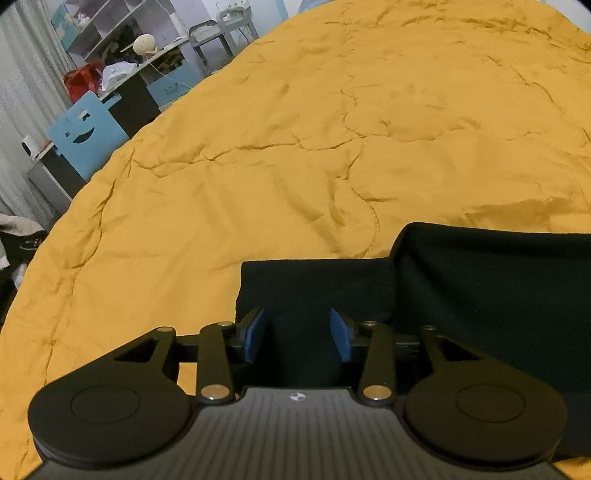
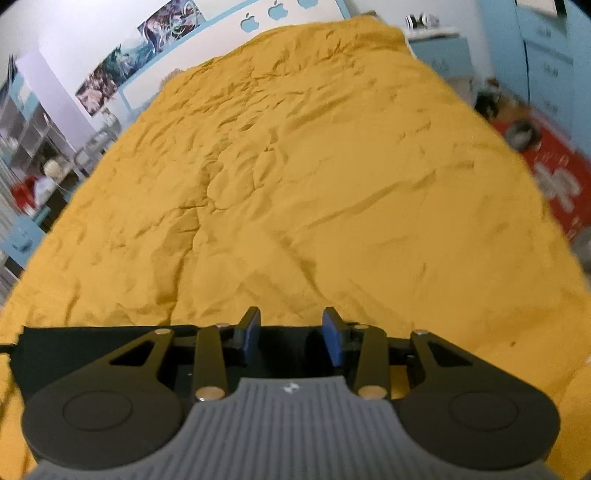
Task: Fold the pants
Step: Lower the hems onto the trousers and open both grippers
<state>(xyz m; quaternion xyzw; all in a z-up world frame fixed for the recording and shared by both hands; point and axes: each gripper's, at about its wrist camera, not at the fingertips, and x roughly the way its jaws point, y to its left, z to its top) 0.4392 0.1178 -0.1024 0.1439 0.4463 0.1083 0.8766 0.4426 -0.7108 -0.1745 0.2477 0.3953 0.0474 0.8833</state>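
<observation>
Mustard quilt [image 1: 295, 129], black pants [image 1: 480, 295] folded on it; left gripper [image 1: 299, 334], right gripper [image 2: 291, 334] both released

No readable text; only apple-shaped logos [image 2: 250, 21] on the wall.

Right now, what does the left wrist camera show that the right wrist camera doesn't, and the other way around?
Only the left wrist view shows the black pants lying in layers, one raised fold overlapping a lower one, plus a blue smiley-face chair. Only the right wrist view shows the posters on the wall, apple decals and a red mat beside the bed. Both show the yellow bedspread, and in each the left gripper or right gripper is open over black fabric.
</observation>
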